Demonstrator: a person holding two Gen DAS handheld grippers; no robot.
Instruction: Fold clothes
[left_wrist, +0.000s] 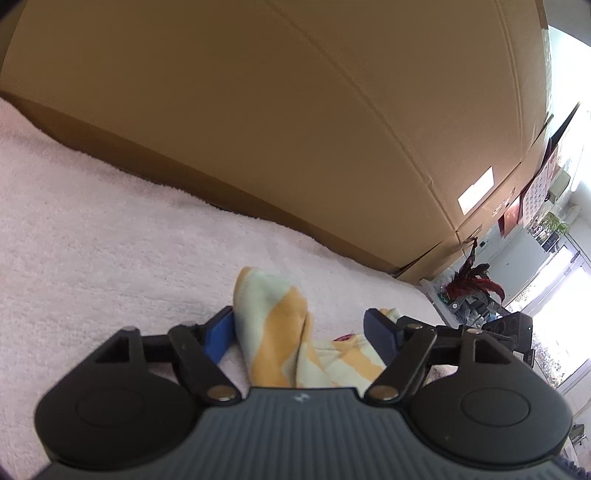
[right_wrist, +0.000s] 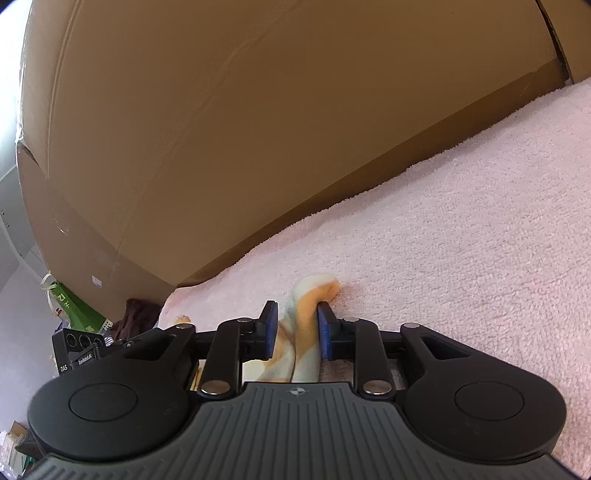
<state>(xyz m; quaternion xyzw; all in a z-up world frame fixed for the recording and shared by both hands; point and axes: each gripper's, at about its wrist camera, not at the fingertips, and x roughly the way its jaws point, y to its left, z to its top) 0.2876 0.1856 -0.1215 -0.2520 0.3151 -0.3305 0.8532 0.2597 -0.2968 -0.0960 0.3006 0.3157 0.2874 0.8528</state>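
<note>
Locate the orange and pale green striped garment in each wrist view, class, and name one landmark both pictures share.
Left wrist view: the striped garment lies low in the centre, between the left hand-held gripper fingers.
Right wrist view: the striped garment sits low in the centre, between the right hand-held gripper pads.
Shared landmark: the large cardboard box behind the pink towel.

A pink fleece blanket (right_wrist: 461, 229) carries a yellow-and-pale-green striped garment (left_wrist: 280, 332); a large cardboard box (left_wrist: 295, 110) stands on its far edge.

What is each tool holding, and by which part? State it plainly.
Left tool: open around the striped garment, gripping nothing. Right tool: jaws close beside a raised fold of the garment near its edge; whether they pinch it cannot be told.
</note>
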